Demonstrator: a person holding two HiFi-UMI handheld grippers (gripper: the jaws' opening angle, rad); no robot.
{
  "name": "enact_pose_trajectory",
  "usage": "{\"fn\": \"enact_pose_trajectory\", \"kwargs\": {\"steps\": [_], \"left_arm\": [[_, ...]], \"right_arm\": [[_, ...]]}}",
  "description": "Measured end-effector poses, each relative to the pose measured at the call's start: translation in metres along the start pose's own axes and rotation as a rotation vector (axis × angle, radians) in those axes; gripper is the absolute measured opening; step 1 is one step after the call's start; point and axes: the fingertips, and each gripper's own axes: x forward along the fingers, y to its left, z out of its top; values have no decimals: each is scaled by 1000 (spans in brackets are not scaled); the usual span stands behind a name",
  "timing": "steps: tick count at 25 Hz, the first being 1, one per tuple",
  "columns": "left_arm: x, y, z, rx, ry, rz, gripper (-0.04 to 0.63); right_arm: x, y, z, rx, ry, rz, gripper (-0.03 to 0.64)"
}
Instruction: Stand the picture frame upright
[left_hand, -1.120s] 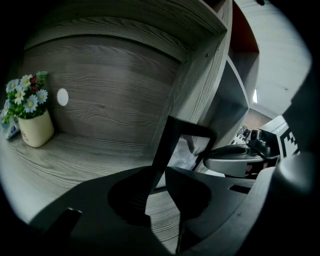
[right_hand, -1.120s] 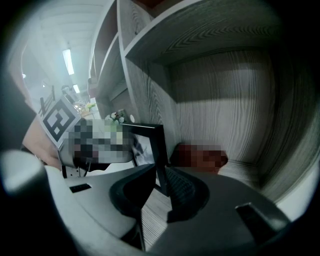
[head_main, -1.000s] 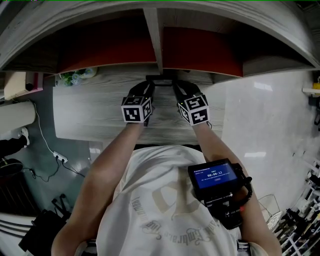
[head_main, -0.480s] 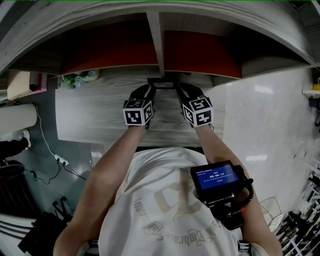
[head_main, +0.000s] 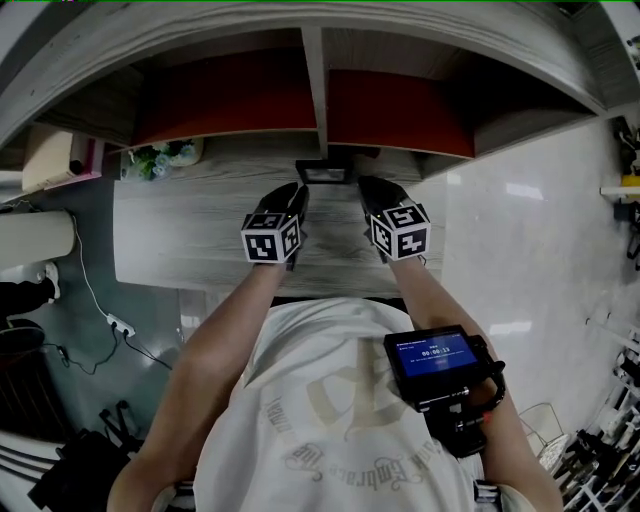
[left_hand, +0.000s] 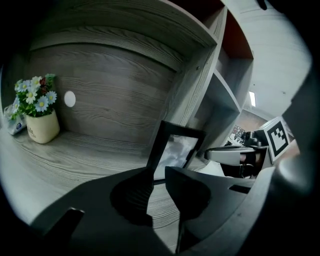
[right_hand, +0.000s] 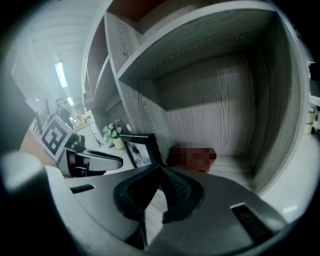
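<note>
Picture frame (left_hand: 176, 150) stands upright, base hidden behind left gripper's (left_hand: 160, 170) parted, empty jaws, just narrowing; right gripper's (right_hand: 161, 168) jaws pressed together.

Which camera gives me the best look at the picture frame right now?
The left gripper view: the picture frame stands close ahead, border and picture both plain. The right gripper view shows it smaller, at an angle; the head view only from above, small.
</note>
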Motion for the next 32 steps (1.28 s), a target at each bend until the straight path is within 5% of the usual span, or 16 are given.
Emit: {"fn": "enact_pose_trajectory", "kwargs": {"steps": [8,21,32], "left_arm": [[-26,-14,5,10,-58,-6,12],[-89,-23,0,-57,-144,-31,11],[-112,-57,12,60,-195,-166,11]], "right_arm": [[-19,25,17,17,-59,83,5],[-64,72,23,-1,-130,262,5],[-85,85,20,-94,-137,270,3]]}}
